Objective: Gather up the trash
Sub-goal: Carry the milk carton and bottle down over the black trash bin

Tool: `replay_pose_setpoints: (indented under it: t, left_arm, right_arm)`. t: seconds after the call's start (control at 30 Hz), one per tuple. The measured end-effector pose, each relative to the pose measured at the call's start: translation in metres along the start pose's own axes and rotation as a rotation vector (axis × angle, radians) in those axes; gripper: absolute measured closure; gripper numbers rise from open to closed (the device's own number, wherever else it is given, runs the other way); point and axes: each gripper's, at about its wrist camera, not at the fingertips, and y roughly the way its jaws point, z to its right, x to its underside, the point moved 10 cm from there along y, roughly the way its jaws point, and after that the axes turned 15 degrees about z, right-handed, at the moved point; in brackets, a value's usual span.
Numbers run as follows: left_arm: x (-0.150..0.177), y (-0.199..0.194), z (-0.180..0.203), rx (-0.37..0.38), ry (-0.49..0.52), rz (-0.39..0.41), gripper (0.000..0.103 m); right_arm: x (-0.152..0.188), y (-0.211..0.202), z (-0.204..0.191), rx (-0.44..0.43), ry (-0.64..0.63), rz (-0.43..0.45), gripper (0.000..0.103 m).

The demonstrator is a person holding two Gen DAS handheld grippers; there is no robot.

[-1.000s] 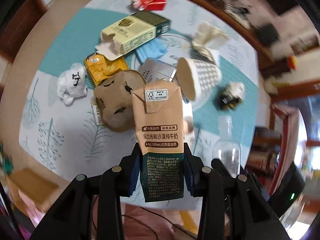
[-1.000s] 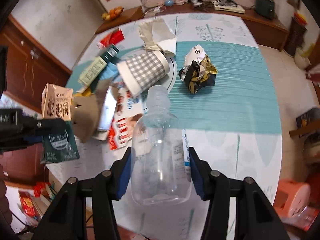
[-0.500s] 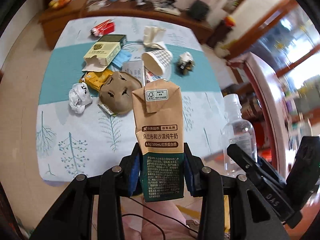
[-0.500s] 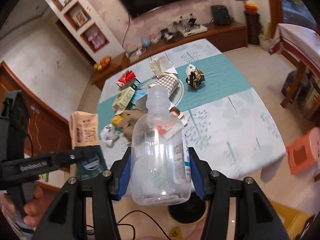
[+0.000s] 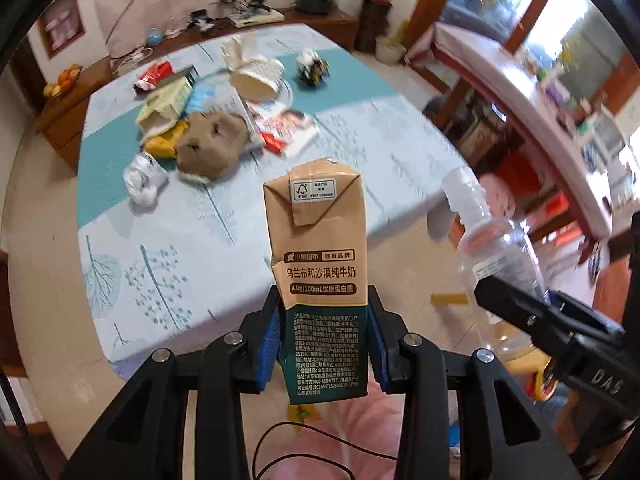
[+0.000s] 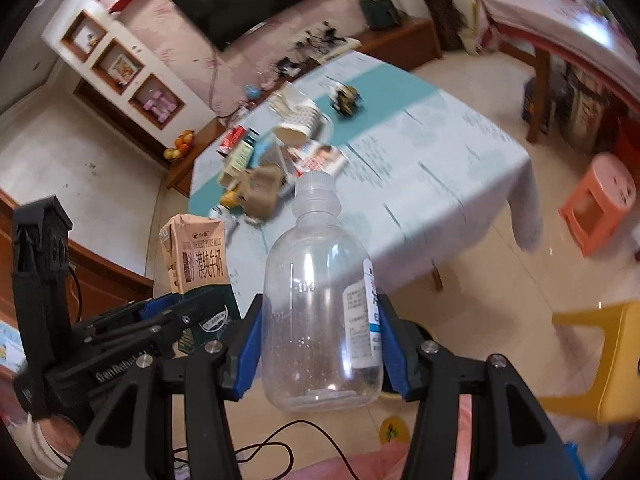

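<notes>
My left gripper (image 5: 322, 344) is shut on a tan and dark green milk carton (image 5: 320, 264), held upright off the near edge of the table (image 5: 200, 240). Its blue pads press both sides of the carton. My right gripper (image 6: 320, 356) is shut on a clear empty plastic bottle (image 6: 316, 320) with a white label. In the right wrist view the carton (image 6: 196, 264) and left gripper sit at the left; in the left wrist view the bottle (image 5: 492, 248) shows at the right. Several pieces of trash lie on the table: a checked paper cup (image 5: 256, 78), a crumpled brown bag (image 5: 212, 144), a white wad (image 5: 144, 176).
The table carries a pale leaf-print cloth with a teal stripe. Also on it are a green carton (image 5: 168, 100), a red wrapper (image 5: 154, 76), a leaflet (image 5: 288, 128) and a dark crumpled wrapper (image 5: 312, 70). A pink stool (image 6: 600, 200) and a yellow stool (image 6: 600, 364) stand on the tiled floor.
Both grippers have drawn back and up from the table with the carton and the bottle still gripped, and both have rolled. The table now looks smaller and farther away.
</notes>
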Motion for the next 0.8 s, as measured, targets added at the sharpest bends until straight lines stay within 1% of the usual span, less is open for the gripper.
replay_pose_setpoints:
  t: [0.23,0.37,0.57,0.8]
  left_arm:
    - [0.063,0.043,0.008,-0.02,0.052,-0.1,0.066]
    - [0.098,0.075,0.011,-0.032,0.07,-0.152,0.066]
    - [0.139,0.132,0.011,-0.051,0.117,-0.172,0.066]
    - [0.186,0.211,0.002,-0.082,0.128,-0.211,0.066]
  right_arm:
    - [0.059,0.024,0.045,0.062,0.092,-0.103,0.05]
    - [0.084,0.044,0.071,0.079,0.139,-0.139,0.05]
    - [0.125,0.091,0.116,0.12,0.211,-0.182,0.05]
    - [0.177,0.155,0.164,0.152,0.289,-0.242,0.05]
